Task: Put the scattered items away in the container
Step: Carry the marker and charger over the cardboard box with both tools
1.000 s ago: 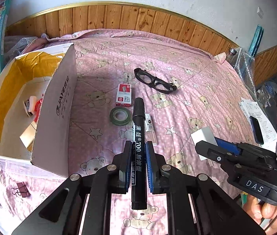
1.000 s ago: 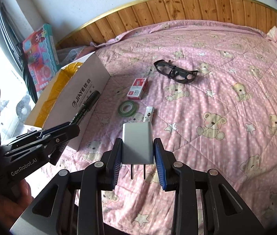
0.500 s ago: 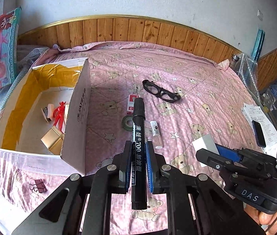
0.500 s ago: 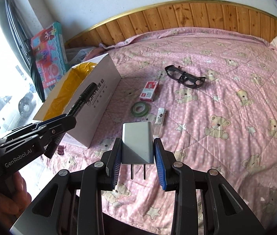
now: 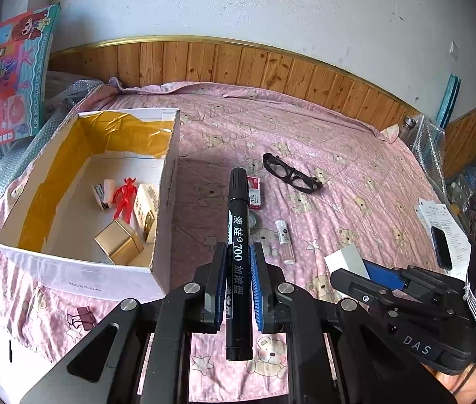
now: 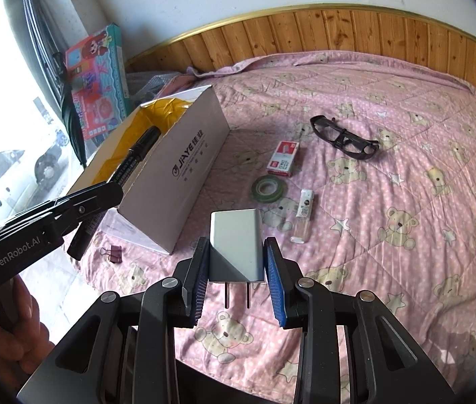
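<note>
The left tongs [image 5: 239, 282] pinch a black marker [image 5: 239, 235] lengthwise between their pads, cap pointing forward; the right tongs [image 6: 238, 269] pinch a white plug adapter [image 6: 236, 244], prongs pointing back toward the handle; both loads are clear of the pink bear-print bedspread [image 6: 406, 202].

Ahead and to the left of the left tongs stands the open white box [image 5: 163, 202], its near long wall between the marker and the inside; within lie a gold tin [image 5: 118, 242], a red figure [image 5: 124, 198], a small stapler [image 5: 100, 195] and a pale carton [image 5: 145, 202]; a purple binder clip [image 5: 81, 316] lies on the bedspread just before the box's near corner.

Ahead of the right tongs, scattered on the bedspread, lie a green tape roll [image 6: 268, 187], a small clear bottle [image 6: 302, 217], a red-and-white staple box [image 6: 283, 158] and, farther off, black glasses [image 6: 343, 138]; all are apart from each other.

To the right of these the bedspread lies open up to the wooden panelling [image 6: 372, 33]; at the left tongs' far right a phone [image 5: 441, 247] rests on papers at the bed's edge.
</note>
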